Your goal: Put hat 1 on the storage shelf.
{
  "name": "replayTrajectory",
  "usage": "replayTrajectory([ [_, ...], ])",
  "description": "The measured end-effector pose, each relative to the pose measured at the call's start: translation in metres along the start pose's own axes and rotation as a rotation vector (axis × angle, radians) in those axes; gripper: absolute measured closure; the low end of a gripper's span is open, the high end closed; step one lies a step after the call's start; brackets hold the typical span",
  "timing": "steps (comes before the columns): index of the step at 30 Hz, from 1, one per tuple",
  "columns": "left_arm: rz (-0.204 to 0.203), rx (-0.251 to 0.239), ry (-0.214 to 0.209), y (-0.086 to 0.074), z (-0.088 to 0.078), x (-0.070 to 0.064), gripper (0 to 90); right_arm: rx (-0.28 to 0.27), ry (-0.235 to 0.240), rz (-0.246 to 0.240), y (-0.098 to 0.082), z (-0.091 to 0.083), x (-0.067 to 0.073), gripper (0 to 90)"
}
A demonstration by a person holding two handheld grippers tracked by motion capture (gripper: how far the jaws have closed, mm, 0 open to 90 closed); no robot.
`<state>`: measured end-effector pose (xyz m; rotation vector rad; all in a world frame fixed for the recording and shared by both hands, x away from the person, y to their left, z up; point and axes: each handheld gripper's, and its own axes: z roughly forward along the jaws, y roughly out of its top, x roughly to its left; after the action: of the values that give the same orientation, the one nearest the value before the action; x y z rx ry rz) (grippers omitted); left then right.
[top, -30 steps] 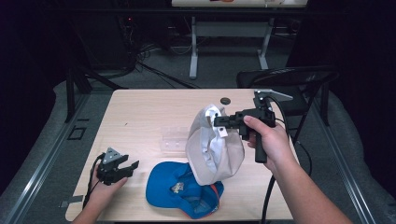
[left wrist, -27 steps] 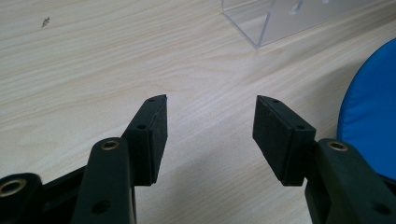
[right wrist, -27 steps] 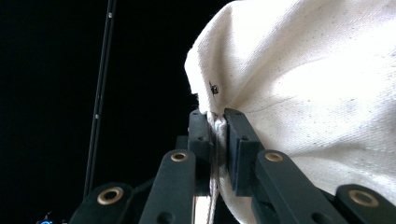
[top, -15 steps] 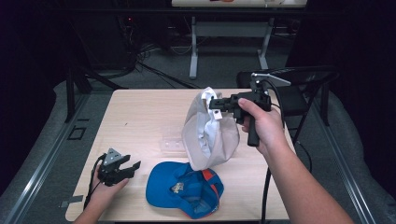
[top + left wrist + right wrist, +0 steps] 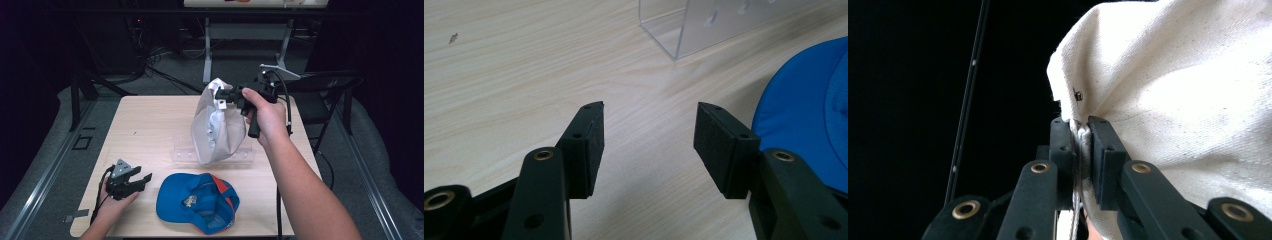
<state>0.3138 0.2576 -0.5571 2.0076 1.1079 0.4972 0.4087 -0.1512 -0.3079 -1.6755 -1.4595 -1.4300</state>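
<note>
Dark floor and a pale wooden table (image 5: pixel 150 125): a white cap is held aloft above the table's far right part.

Between the closed jaws of the right gripper (image 5: pixel 1080 145) a fold of the white cap (image 5: pixel 217 125) is pinched at its top edge, so that the cap hangs straight down from the jaws, long axis upright, its lower end just over a clear plastic stand (image 5: pixel 212 154) lying near the table's middle. The cloth is seen as off-white, soft and creased, with a small tag near the grip. The left gripper (image 5: pixel 134 181) is rested at the near left corner, jaws apart and empty. A blue cap (image 5: pixel 195 202) with red trim lies upside down along the near edge, beside the left gripper and well below the hanging one. The right hand is judged the one placed for lowering the white cap.
</note>
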Motion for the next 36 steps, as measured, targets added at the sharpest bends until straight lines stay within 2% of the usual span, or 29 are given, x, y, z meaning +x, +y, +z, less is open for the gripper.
replayTrajectory([
  [8, 0.013, -0.014, -0.009, 0.001, 0.000, -0.004, 46.3, -0.036, -0.015, 0.024, 0.011, 0.020, -0.002, 82.2],
  [17, 0.019, -0.012, -0.016, 0.002, 0.001, -0.006, 46.2, -0.069, -0.025, 0.046, 0.015, 0.031, -0.008, 82.2],
  [25, 0.030, -0.027, -0.040, 0.006, 0.001, -0.013, 45.8, -0.089, -0.034, 0.058, 0.016, 0.039, -0.015, 82.1],
  [31, 0.024, -0.073, -0.052, 0.019, 0.000, -0.025, 45.7, -0.082, -0.044, 0.057, 0.014, 0.043, -0.021, 82.1],
  [34, 0.058, -0.088, -0.064, 0.031, 0.000, -0.038, 45.7, -0.084, -0.045, 0.060, 0.014, 0.043, -0.023, 82.1],
  [36, 0.074, -0.090, -0.087, 0.038, 0.003, -0.045, 46.5, -0.083, -0.048, 0.056, 0.014, 0.043, -0.023, 82.1],
])
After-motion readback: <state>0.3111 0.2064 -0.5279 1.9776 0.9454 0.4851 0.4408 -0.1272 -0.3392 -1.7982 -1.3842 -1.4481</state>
